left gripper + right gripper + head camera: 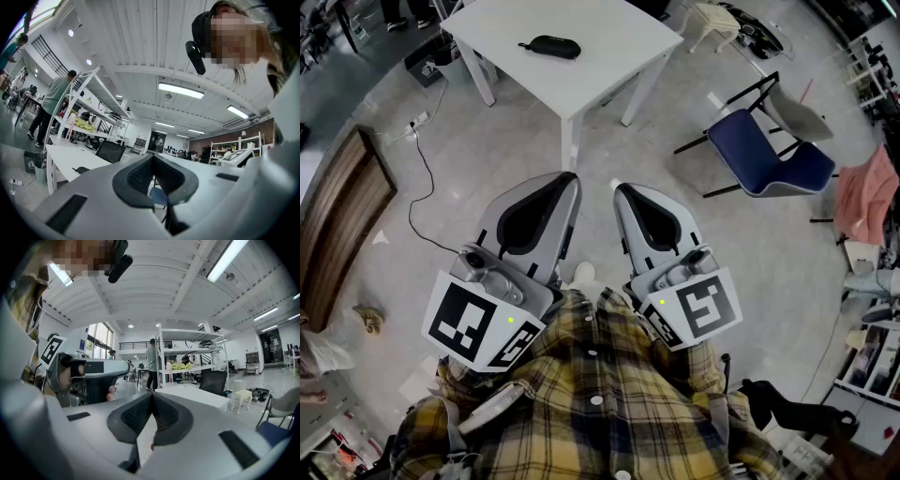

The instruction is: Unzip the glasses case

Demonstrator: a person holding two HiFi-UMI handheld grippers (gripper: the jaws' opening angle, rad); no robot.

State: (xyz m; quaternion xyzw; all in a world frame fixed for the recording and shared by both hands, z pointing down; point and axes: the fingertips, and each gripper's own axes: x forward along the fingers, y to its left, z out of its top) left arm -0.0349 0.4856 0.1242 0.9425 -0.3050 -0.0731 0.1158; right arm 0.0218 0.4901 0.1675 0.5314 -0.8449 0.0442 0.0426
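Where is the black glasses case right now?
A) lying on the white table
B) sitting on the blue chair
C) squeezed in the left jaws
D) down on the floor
A: the glasses case lies on top of the white table, and nothing is touching it.

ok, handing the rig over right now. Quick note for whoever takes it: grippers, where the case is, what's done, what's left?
Left gripper: shut, fingers together, nothing between them.
Right gripper: shut, empty too.
Both are held side by side close to the body, pointing forward.
Glasses case: lies on the white table ahead, apart from both grippers. It looks closed, but the zip is too small to read.
Done: nothing yet.
Left: step up to the table, steady the case with one gripper, pull the zip open with the other.
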